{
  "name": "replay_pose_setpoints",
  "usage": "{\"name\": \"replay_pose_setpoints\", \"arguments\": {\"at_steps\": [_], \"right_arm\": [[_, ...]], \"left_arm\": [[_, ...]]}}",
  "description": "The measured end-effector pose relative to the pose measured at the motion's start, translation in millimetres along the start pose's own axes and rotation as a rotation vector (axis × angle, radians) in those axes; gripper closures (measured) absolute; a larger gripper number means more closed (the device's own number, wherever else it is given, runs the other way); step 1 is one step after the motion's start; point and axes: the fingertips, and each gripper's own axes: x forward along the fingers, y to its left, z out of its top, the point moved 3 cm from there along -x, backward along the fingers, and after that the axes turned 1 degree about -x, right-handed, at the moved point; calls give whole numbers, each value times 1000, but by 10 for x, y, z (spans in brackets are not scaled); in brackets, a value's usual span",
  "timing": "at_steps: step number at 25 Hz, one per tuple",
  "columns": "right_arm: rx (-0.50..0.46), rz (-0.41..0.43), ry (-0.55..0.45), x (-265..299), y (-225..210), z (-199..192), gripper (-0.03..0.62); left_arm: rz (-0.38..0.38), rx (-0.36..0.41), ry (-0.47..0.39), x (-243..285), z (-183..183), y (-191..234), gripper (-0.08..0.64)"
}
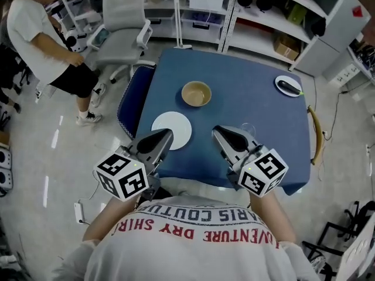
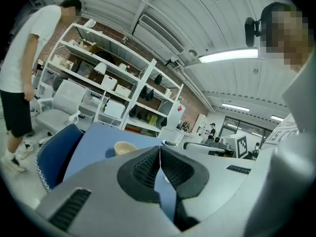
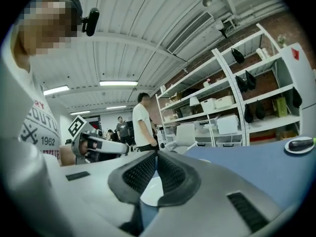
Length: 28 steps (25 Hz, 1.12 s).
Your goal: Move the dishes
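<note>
The jaws of the left gripper (image 2: 159, 151) are pressed together at their tips, and nothing is pinched between them. The jaws of the right gripper (image 3: 156, 154) are likewise closed on each other and carry nothing. In the head view both grippers are held over the near edge of the blue bench (image 1: 252, 107), close to the person's body and short of every dish.

Three dishes are seen on the bench. A white plate (image 1: 171, 129) lies flat near the front edge, just beyond the left gripper's tips. A tan bowl (image 1: 195, 93) stands upright behind it, towards the middle, apart from the plate. A small white saucer (image 1: 288, 85) with a dark object on it is set in the far right corner, well apart from the other two.

No dish is gripped, lifted or stacked, so no part of the move can be read as under way. Where the dishes are meant to go is not shown. As judged from this layout, all three are left to be handled, and the plate is the nearest to either gripper. The jaws would have to be opened before any rim could be taken.
</note>
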Motion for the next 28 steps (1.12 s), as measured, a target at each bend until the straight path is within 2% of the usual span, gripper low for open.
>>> {"name": "replay_pose_setpoints", "arguments": {"at_steps": [4,11,28], "right_arm": [[-8,38,7,-222,63,-97,569],[-16,44,20,-512,66,-241,571],[-17,28,15,-671,-18,-238,571]], "left_arm": [[-23,36,5,69,-67,-197,531],[-54,61,11,146,-247,-476,531],[-51,92,39,269,-279,-657,531]]}}
